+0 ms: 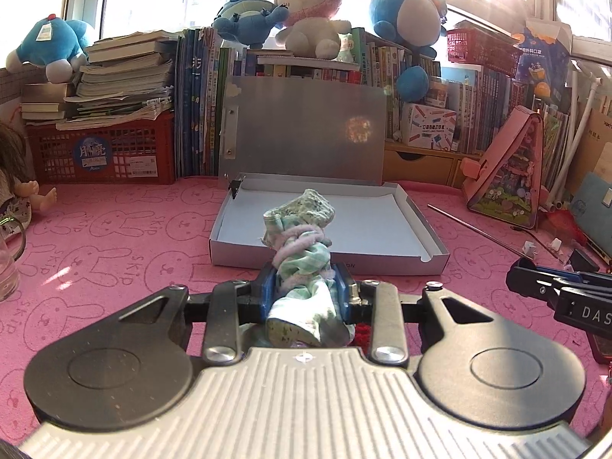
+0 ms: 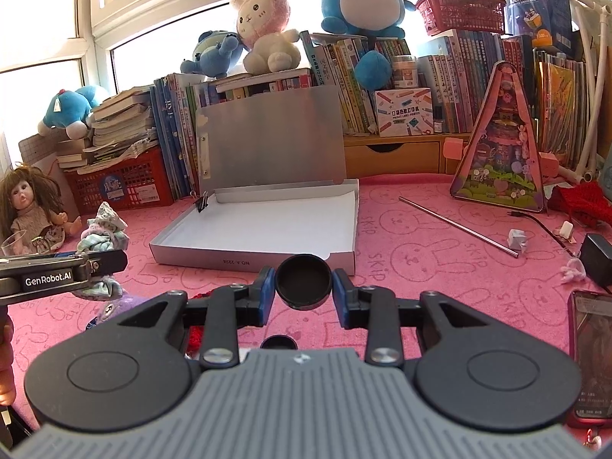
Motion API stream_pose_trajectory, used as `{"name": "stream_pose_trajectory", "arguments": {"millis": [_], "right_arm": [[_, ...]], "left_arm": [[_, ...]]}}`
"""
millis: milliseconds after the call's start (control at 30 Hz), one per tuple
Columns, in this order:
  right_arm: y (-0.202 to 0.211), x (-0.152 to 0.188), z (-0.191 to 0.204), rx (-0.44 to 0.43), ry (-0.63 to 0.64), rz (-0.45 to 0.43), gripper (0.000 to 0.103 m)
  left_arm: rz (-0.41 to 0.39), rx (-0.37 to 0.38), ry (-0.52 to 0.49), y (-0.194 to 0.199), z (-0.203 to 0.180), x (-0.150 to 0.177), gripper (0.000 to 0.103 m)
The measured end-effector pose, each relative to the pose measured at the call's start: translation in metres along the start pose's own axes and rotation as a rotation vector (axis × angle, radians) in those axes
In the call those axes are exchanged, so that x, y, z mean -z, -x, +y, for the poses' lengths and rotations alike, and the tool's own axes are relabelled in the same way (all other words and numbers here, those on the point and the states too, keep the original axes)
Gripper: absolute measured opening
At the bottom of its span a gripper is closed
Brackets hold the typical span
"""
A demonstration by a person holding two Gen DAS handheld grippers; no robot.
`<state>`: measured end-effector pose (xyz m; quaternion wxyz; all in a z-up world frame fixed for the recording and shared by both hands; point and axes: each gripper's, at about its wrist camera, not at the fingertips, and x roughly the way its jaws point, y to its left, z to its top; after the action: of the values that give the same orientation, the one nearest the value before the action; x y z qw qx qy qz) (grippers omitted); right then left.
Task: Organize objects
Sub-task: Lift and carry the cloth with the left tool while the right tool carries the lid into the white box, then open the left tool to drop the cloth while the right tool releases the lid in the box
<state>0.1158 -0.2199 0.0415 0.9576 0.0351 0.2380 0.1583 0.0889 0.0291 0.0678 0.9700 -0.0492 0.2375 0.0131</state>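
Left gripper is clamping a rolled bundle of green-and-white checked cloth bound with a pale pink fuzzy band, blue pads pressing both sides; the bundle is sticking forward, just short of the near wall of the open shallow silver cardboard box. Right gripper is closing on a round black plastic lid, also hanging just before that box's near wall. Both are being held above the pink rabbit-print mat covering the counter. Right of the box, a thin metal rod is lying on the mat. Behind the box, its lid is leaning against a row of upright books.
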Motion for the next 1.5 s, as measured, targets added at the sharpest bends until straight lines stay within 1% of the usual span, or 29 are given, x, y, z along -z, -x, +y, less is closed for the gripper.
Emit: {"name": "stream_pose_trajectory", "arguments": {"millis": [133,267,433,700,833,967,1200,1500], "right_arm": [[-0.010,-0.012,-0.006,-0.005,0.014,0.020,0.037],[-0.020,-0.027,-0.011,-0.001,0.022,0.021,0.037],[-0.038,-0.045,-0.020,-0.007,0.016,0.044,0.037],[-0.087,-0.071,-0.036,-0.033,-0.018,0.129,0.038],[-0.116,-0.082,-0.043,-0.057,-0.073,0.190,0.038],[-0.145,-0.083,-0.043,-0.063,-0.099,0.249,0.038],[-0.185,-0.068,-0.045,-0.051,-0.173,0.321,0.038],[-0.208,-0.055,-0.048,-0.033,-0.207,0.367,0.038]], "left_arm": [[0.003,0.005,0.002,-0.011,0.001,-0.016,0.036],[-0.006,0.006,-0.023,-0.021,-0.001,-0.030,0.036],[0.014,0.015,-0.025,-0.042,-0.002,-0.046,0.036],[0.099,0.031,0.014,-0.093,0.011,-0.075,0.036],[0.154,0.046,0.061,-0.123,0.022,-0.085,0.036],[0.192,0.039,0.070,-0.148,0.025,-0.084,0.036],[0.235,0.021,0.069,-0.180,0.025,-0.073,0.036],[0.277,0.010,0.063,-0.205,0.028,-0.064,0.036]]}}
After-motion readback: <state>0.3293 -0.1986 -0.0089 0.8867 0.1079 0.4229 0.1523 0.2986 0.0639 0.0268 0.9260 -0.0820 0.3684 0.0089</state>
